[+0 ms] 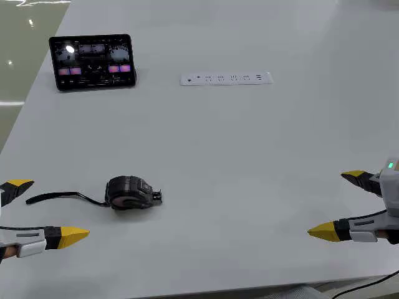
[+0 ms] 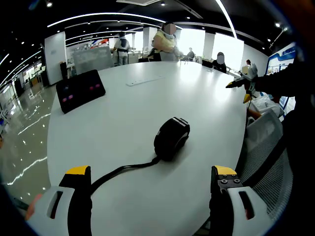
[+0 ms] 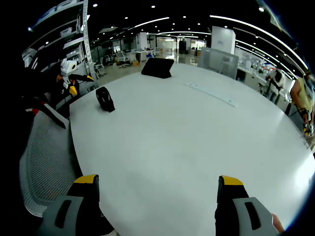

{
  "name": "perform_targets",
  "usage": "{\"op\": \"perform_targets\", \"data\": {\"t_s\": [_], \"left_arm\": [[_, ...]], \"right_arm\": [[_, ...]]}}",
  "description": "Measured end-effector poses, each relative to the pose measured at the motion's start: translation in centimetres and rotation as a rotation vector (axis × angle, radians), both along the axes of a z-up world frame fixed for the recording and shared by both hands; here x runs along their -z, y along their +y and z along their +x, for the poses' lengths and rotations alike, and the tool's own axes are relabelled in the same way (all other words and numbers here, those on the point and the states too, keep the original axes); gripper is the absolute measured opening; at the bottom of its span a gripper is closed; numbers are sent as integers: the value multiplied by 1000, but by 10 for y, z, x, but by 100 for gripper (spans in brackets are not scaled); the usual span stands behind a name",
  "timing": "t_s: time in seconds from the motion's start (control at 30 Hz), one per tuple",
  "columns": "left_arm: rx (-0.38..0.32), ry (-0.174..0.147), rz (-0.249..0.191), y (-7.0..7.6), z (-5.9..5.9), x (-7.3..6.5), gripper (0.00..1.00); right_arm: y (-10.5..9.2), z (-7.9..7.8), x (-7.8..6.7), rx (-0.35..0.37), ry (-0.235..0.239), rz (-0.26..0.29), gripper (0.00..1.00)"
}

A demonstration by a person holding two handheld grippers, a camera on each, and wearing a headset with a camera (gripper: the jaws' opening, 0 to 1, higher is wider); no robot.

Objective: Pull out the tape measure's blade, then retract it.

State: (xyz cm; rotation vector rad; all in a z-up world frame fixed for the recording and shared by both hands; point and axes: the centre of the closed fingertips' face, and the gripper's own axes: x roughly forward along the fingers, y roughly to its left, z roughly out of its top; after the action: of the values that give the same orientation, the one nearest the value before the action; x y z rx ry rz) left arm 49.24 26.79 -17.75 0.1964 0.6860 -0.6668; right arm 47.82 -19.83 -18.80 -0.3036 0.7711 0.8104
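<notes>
The tape measure (image 1: 129, 193), a rounded black case trailing a thin black strap (image 1: 59, 197), lay on the smooth white table (image 1: 249, 156) just ahead of the left gripper (image 1: 56, 208), whose yellow-tipped jaws stood wide and empty. The right gripper (image 1: 328, 204) hovered well apart from it, its jaws equally wide.

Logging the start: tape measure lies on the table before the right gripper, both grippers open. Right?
No: the tape measure lies on the table before the left gripper, as the left gripper view shows. Both grippers are open.
</notes>
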Motion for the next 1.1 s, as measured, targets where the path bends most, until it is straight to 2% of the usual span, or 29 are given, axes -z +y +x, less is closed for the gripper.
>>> {"op": "perform_targets", "data": {"t_s": [0.4,0.5,0.57,0.63,0.67,0.73,0.83,0.93,1.0,1.1], "left_arm": [[10,0,6,0,2,-2,99],[15,2,6,0,3,-2,99],[18,-6,4,0,4,-2,99],[17,-3,-13,-2,4,-3,99],[25,-7,-6,-2,5,-2,99],[38,-24,-4,-4,6,-3,99],[46,-9,-5,-4,9,-3,99],[77,-32,16,-6,14,-6,99],[96,-12,14,-10,17,-7,99],[147,-8,54,-16,22,-7,99]], "right_arm": [[-3,-2,1,4,2,-6,99],[-5,0,1,4,-19,-16,99],[-6,-1,2,13,5,-11,99],[-8,0,2,13,-2,-16,99],[-8,0,1,10,1,-14,99],[-6,4,-3,-9,-40,-10,99],[-6,7,-5,-7,-27,-12,99],[1,11,-9,-41,-50,11,99],[4,14,-8,-48,-40,-3,99],[8,21,-10,-62,-51,-7,99]]}}
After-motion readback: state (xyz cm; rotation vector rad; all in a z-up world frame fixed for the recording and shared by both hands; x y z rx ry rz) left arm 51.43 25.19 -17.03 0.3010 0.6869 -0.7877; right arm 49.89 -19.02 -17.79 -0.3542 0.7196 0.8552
